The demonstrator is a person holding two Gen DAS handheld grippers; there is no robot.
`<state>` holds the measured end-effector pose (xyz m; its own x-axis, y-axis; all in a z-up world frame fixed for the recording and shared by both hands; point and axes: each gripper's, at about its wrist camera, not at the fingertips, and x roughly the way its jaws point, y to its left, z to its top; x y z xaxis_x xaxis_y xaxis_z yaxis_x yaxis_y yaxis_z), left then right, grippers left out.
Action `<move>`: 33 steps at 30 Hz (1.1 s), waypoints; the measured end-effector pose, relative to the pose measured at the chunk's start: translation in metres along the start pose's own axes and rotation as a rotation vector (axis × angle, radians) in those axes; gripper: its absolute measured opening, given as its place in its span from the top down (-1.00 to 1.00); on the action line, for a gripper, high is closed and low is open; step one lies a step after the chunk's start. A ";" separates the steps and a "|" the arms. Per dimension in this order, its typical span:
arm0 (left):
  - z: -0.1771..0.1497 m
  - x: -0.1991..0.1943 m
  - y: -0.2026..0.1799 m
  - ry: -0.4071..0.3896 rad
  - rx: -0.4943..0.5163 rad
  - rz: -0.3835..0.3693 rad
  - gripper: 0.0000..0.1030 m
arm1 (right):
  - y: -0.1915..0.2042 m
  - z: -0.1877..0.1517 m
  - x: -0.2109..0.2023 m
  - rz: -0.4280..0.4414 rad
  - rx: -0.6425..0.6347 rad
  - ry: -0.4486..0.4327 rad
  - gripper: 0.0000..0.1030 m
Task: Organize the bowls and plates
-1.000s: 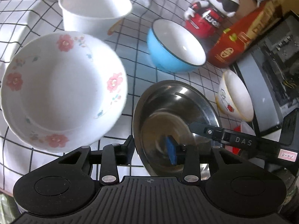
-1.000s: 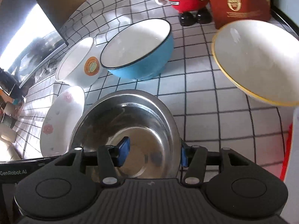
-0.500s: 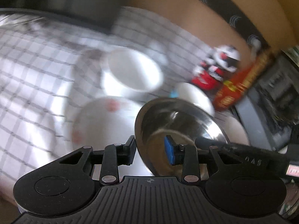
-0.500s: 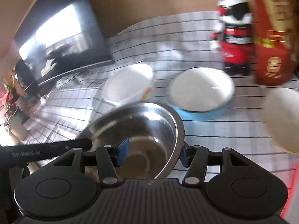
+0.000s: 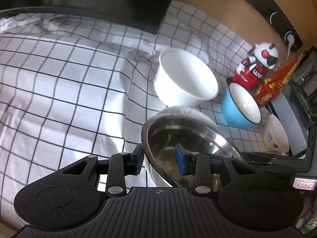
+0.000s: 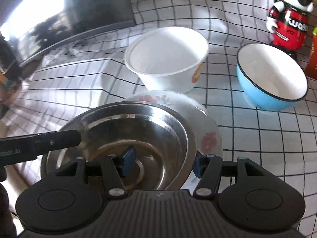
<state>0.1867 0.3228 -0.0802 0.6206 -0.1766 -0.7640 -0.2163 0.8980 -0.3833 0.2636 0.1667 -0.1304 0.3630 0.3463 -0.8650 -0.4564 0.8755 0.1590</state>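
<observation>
A steel bowl (image 5: 178, 134) (image 6: 128, 127) hangs tilted low over the floral plate (image 5: 182, 112) (image 6: 206, 127); I cannot tell whether they touch. My left gripper (image 5: 159, 159) is shut on the bowl's left rim, one pad outside and one inside. My right gripper (image 6: 162, 162) straddles the right rim. Its jaws are opening, and the inner pad stands off the bowl's wall. One of the left gripper's fingers (image 6: 55, 141) reaches in over the far rim. Behind the plate stand a white paper bowl (image 5: 186, 81) (image 6: 166, 55) and a blue bowl (image 5: 231, 113) (image 6: 263, 97).
A small yellow-rimmed bowl (image 5: 277, 138) sits at the right. A toy robot (image 5: 255, 67) (image 6: 287, 15) and a red box (image 5: 275, 85) stand at the back. A dark monitor (image 5: 99, 0) (image 6: 69, 10) borders the checked cloth (image 5: 69, 99) at the far left.
Both grippers have carried the steel bowl leftwards off the cloth to over the floral plate. The right gripper's pads stand a little wider apart than before.
</observation>
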 end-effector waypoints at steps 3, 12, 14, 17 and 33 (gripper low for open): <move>0.001 0.009 -0.002 0.015 0.016 0.008 0.27 | -0.001 0.000 0.005 -0.024 -0.009 0.006 -0.14; -0.002 0.027 -0.015 0.046 0.031 0.085 0.31 | -0.025 0.005 0.017 0.060 -0.056 0.019 -0.14; -0.001 0.027 -0.016 0.040 0.025 0.099 0.33 | -0.028 0.007 0.018 0.086 -0.077 0.027 -0.14; 0.000 0.022 -0.019 0.013 0.038 0.127 0.34 | -0.032 0.010 0.017 0.106 -0.097 0.023 -0.14; 0.008 0.057 -0.010 0.103 -0.020 0.141 0.25 | -0.072 0.007 0.013 0.107 0.070 0.013 -0.32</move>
<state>0.2300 0.3069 -0.1156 0.5023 -0.0905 -0.8599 -0.3112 0.9090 -0.2774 0.3067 0.1100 -0.1496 0.3041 0.4350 -0.8475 -0.4343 0.8551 0.2831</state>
